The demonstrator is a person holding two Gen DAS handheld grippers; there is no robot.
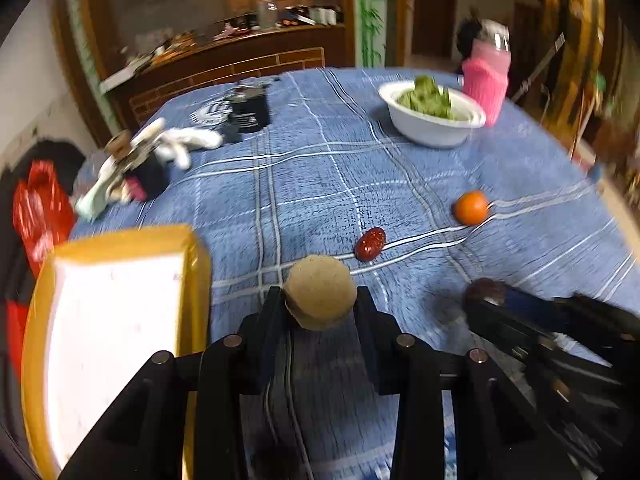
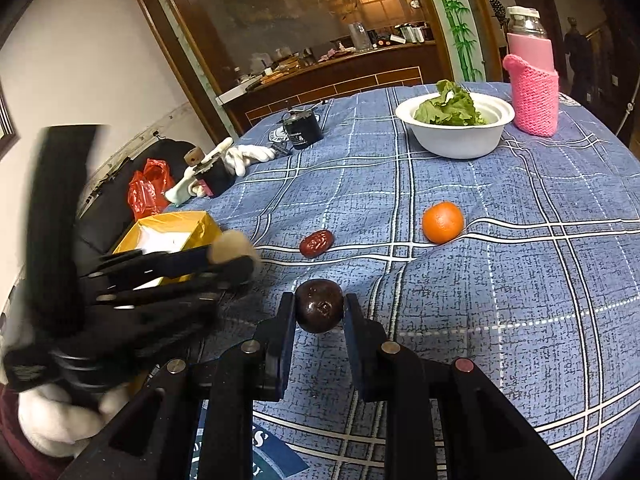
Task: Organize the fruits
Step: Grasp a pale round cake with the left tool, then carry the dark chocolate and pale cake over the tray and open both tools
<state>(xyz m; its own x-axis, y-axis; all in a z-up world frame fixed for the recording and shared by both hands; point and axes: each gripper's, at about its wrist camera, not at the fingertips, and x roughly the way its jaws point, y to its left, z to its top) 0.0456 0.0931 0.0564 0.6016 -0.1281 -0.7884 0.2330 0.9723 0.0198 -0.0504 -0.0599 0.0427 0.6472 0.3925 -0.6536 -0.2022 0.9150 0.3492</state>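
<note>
The yellow box [image 2: 170, 236], open with a white inside, sits at the left edge of the blue checked tablecloth [image 2: 520, 280]; everything else is placed from it. Just right of the box, the left gripper [image 1: 320, 300] clamps a round tan fruit [image 1: 320, 297] between its two black fingers, both pads pressed against its sides; in the right wrist view this fruit [image 2: 232, 249] hangs close by the box's right corner, blurred. A white-gloved hand [image 2: 56, 420] carries that gripper. Further right of the box, a wrinkled red date [image 2: 317, 243] lies on the cloth, apart from both tools. Right of the box again and nearer the camera, the right gripper [image 2: 319, 311] is closed on a dark, glossy purple-brown fruit [image 2: 319, 310], held between its pads above the cloth. Beyond the date, well right of the box, an orange [image 2: 443, 222] rests on the cloth by itself. Far across the table from the box stand a white bowl [image 2: 456, 136] with green leaves in it and, touching its right side, a bottle in a pink knitted sleeve [image 2: 534, 92].
</note>
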